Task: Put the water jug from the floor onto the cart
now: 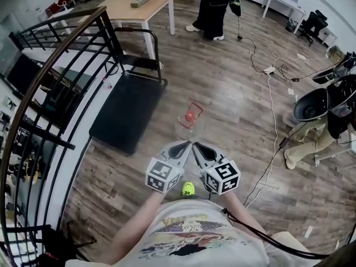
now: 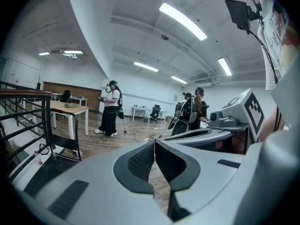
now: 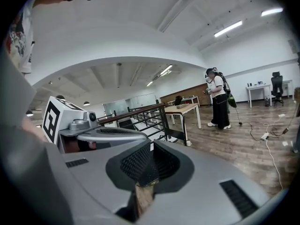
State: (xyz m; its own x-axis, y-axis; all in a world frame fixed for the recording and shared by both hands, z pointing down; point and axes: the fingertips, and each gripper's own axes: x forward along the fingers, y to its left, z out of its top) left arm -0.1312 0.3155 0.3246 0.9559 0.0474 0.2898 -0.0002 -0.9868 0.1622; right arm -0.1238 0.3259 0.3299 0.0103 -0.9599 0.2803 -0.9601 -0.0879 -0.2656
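Across the wooden floor (image 1: 233, 93) the black flat cart (image 1: 125, 113) lies to the left beside the railing (image 1: 61, 54), and the clear water jug (image 1: 188, 125) with its red handle stands on the boards just to the cart's right, directly ahead of both grippers and near their tips. The left gripper (image 1: 184, 147) and right gripper (image 1: 198, 148) sit side by side, each with its fingers pressed together on nothing. The jug looks stiff, smooth-walled and probably heavy, though how full it is I cannot tell from here, so the red handle at the top, or a squeeze from both sides, seems the safest hold.
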